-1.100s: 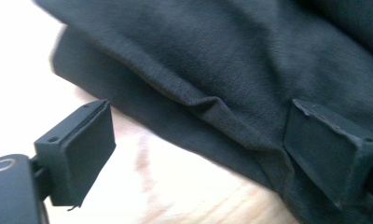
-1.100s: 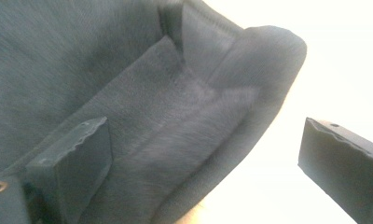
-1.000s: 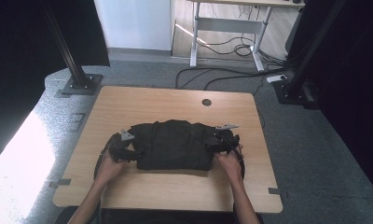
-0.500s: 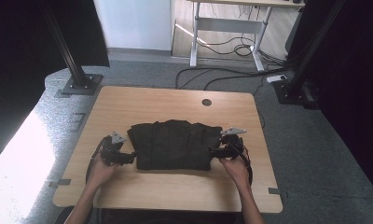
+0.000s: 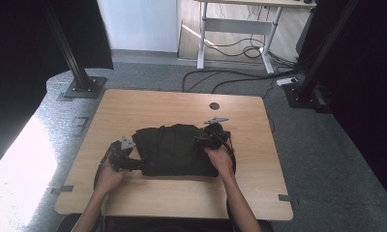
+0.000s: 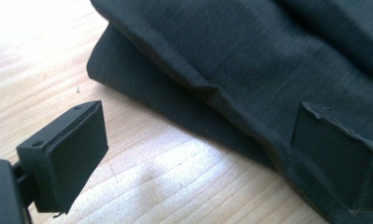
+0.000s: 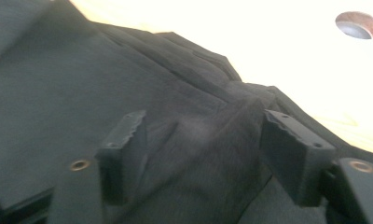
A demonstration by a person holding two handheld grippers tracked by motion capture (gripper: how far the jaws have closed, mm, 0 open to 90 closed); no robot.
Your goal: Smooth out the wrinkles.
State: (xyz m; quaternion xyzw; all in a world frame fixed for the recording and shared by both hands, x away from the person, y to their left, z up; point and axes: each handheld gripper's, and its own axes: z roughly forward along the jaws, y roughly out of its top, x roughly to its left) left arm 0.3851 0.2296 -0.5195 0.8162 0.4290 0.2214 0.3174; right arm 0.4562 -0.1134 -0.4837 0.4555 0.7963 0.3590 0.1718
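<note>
A folded black garment [image 5: 174, 150] lies in the middle of the wooden table [image 5: 148, 104]. My left gripper [image 5: 132, 162] rests at the garment's near left corner; in the left gripper view its jaws [image 6: 198, 112] stand wide open, one over bare wood and one over the cloth edge [image 6: 250, 60]. My right gripper [image 5: 202, 140] is over the garment's right part. Its jaws [image 7: 201, 116] have just been closing and still stand apart, with a raised ridge of the black cloth [image 7: 212, 140] between them.
A round cable hole [image 5: 214, 105] [image 7: 358, 24] sits in the table beyond the garment. Black stand bases [image 5: 82, 87] and cables [image 5: 240, 72] lie on the grey floor past the far edge. Bare wood surrounds the garment on all sides.
My right hand has moved in from the garment's right edge onto the cloth, leftward and a little farther away. The left hand has stayed at the left edge.
</note>
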